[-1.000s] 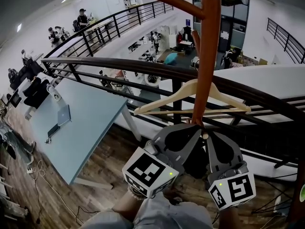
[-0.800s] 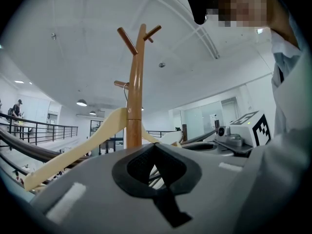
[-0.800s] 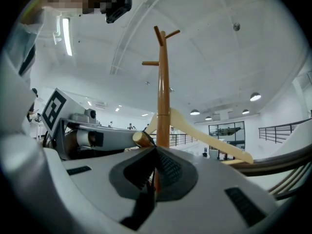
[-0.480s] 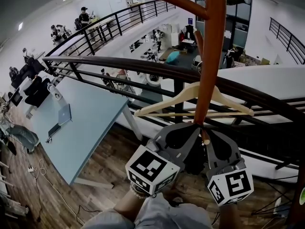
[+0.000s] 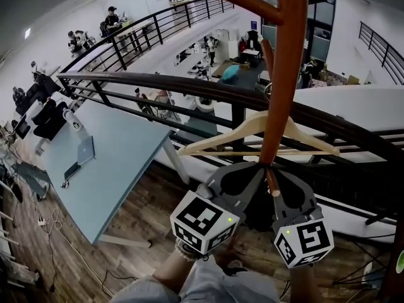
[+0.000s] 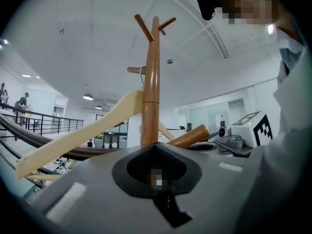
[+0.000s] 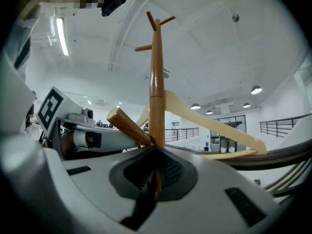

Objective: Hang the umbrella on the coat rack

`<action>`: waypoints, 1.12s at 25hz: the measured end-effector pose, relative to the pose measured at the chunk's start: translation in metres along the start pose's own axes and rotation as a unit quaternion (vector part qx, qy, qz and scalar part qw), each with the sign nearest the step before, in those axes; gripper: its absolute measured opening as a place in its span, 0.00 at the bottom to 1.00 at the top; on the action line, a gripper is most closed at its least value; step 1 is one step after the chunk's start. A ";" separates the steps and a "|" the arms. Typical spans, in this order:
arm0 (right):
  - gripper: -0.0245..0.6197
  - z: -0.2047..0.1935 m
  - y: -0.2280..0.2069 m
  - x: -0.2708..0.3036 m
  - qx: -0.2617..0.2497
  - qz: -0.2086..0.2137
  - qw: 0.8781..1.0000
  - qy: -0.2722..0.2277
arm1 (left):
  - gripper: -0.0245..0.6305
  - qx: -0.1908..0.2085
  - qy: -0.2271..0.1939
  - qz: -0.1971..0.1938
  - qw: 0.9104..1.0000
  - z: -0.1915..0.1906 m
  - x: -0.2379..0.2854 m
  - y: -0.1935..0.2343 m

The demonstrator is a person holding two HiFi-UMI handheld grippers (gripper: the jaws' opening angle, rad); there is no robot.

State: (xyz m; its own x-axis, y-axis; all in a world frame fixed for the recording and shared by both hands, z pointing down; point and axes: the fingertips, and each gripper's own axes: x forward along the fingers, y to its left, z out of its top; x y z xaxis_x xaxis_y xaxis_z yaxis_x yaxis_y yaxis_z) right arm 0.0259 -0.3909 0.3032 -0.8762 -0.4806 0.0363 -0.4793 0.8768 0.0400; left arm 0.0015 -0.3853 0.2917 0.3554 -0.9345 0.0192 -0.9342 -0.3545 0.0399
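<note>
The brown wooden coat rack pole rises just past both grippers, with pegs near its top. A pale wooden hanger hangs on it. My left gripper and right gripper point up at the pole's lower part, tips side by side. A short lower peg sticks out between them. Both have their jaws together at the tips. No umbrella shows in any view; a dark shape between the grippers cannot be made out.
A dark curved railing runs behind the rack, with an open lower floor beyond it. A light blue table with a laptop stands at the left on wooden flooring. People sit far off at the upper left.
Both grippers have shifted slightly to the right with the head view; their tips stay at the pole. Nothing was taken or let go.
</note>
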 end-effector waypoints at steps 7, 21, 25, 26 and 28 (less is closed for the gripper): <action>0.04 -0.008 0.000 0.010 -0.004 0.000 1.000 0.007 | 0.04 -0.021 0.003 -0.006 1.000 -0.008 0.002 0.007; 0.04 -0.012 0.001 0.009 0.011 0.006 1.000 0.002 | 0.04 -0.012 -0.011 0.015 1.000 -0.012 0.003 0.004; 0.04 -0.011 0.003 0.009 0.018 0.008 1.000 0.005 | 0.04 -0.013 -0.012 0.015 1.000 -0.013 0.003 0.003; 0.04 -0.013 0.003 0.008 0.018 0.008 1.000 0.009 | 0.04 -0.015 -0.010 0.012 1.000 -0.014 0.003 0.001; 0.04 -0.015 0.004 0.007 0.016 0.007 1.000 0.014 | 0.04 -0.016 -0.005 0.004 1.000 -0.018 0.003 -0.003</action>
State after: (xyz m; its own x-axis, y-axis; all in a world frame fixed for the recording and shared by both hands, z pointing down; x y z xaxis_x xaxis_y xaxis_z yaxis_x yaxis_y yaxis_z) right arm 0.0187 -0.3913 0.3188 -0.8812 -0.4683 0.0644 -0.4688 0.8833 0.0073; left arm 0.0059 -0.3862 0.3095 0.3475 -0.9376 0.0093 -0.9354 -0.3460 0.0727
